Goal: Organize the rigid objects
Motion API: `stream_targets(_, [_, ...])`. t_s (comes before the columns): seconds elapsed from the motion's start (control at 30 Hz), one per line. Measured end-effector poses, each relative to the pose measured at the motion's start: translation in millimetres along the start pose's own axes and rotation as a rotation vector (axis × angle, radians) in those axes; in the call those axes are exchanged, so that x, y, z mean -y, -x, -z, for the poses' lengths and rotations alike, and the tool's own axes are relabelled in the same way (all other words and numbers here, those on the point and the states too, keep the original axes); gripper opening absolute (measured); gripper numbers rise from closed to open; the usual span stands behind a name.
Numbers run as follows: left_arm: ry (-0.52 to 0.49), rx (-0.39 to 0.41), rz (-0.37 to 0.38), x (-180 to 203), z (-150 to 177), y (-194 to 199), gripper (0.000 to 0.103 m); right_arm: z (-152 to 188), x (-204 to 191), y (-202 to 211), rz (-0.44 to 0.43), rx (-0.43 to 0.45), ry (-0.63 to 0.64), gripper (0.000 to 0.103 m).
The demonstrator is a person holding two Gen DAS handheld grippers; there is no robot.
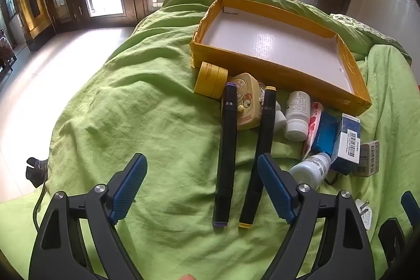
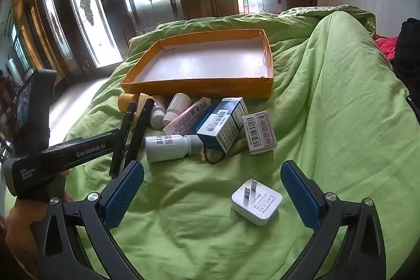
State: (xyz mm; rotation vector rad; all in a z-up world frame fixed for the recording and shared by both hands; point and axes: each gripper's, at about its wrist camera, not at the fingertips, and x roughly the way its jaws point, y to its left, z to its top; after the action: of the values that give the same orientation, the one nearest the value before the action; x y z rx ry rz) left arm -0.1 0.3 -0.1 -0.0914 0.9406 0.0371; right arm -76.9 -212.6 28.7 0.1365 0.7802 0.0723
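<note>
- The green bedsheet [image 2: 328, 96] covers the whole work surface, wrinkled and humped high at the right.
- A shallow yellow cardboard tray [image 2: 199, 89] with a white floor sits at the far side of the sheet, its long axis running left to right in the right wrist view.
- The left gripper [image 1: 202, 181] has its jaws spread wide with nothing between the pads, hanging above the near ends of two markers.
- The right gripper [image 2: 212, 190] also gapes wide, gripping nothing; a white plug adapter [image 2: 256, 202] lies on the sheet between its fingers, prongs up and pointing away.
- The purple-capped marker [image 1: 225, 154] and yellow-capped marker [image 1: 258, 154] lie side by side, just apart, long axes running from the tray toward the camera.
- A blue-and-white box [image 2: 223, 126] lies just in front of the tray.
- A white bottle [image 2: 172, 143] lies on its side, cap pointing right toward that box.
- A yellow round jar [image 1: 211, 79] rests touching the tray's near corner.
</note>
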Motion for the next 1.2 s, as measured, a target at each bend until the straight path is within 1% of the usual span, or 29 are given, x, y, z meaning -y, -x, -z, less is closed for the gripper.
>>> stream_targets(0.1, [0.001, -0.015, 0.028, -2, 1, 0, 0.087, 0, 0, 0, -0.01, -0.001, -0.005, 0.102])
stream_targets(0.13, [-0.013, -0.039, 0.022, 2, 0, -4, 0.087, 0, 0, 0, -0.008, 0.0, -0.002, 0.102])
stream_targets(0.17, [-0.017, -0.043, 0.033, 4, 0, -6, 0.087, -1, 0, 0, -0.007, 0.002, 0.002, 0.102])
stream_targets(0.2, [-0.02, -0.024, 0.04, 6, 3, -4, 0.087, -4, 2, 2, -0.014, 0.001, -0.009, 0.102])
stream_targets(0.23, [-0.014, -0.024, 0.056, 4, 3, -3, 0.087, -2, 1, 3, -0.009, 0.014, -0.007, 0.102])
stream_targets(0.27, [-0.018, -0.026, 0.052, 5, 3, -3, 0.087, -3, 2, 4, -0.01, 0.013, -0.006, 0.102])
stream_targets(0.37, [-0.015, -0.013, 0.001, 6, 4, 5, 0.087, -6, 0, 4, 0.001, 0.018, -0.012, 0.102])
stream_targets(0.47, [0.009, -0.002, 0.005, -2, 4, 14, 0.087, -11, 8, 10, -0.003, 0.032, -0.028, 0.102])
stream_targets(0.6, [0.033, 0.017, 0.033, -9, 7, 26, 0.087, -11, 9, 7, -0.003, 0.02, -0.033, 0.102])
stream_targets(0.63, [0.038, 0.008, 0.038, -11, 7, 26, 0.087, -11, 10, 6, -0.006, 0.016, -0.034, 0.102])
stream_targets(0.73, [0.026, -0.064, 0.09, -7, 8, 17, 0.087, -9, 9, 3, -0.005, 0.01, -0.033, 0.102])
stream_targets(0.9, [-0.018, -0.065, 0.07, 3, 9, 14, 0.087, -8, 9, 5, -0.004, 0.017, -0.031, 0.102])
stream_targets(1.2, [-0.029, -0.027, 0.054, 4, 10, 18, 0.087, -7, 1, 8, -0.03, 0.013, -0.004, 0.102])
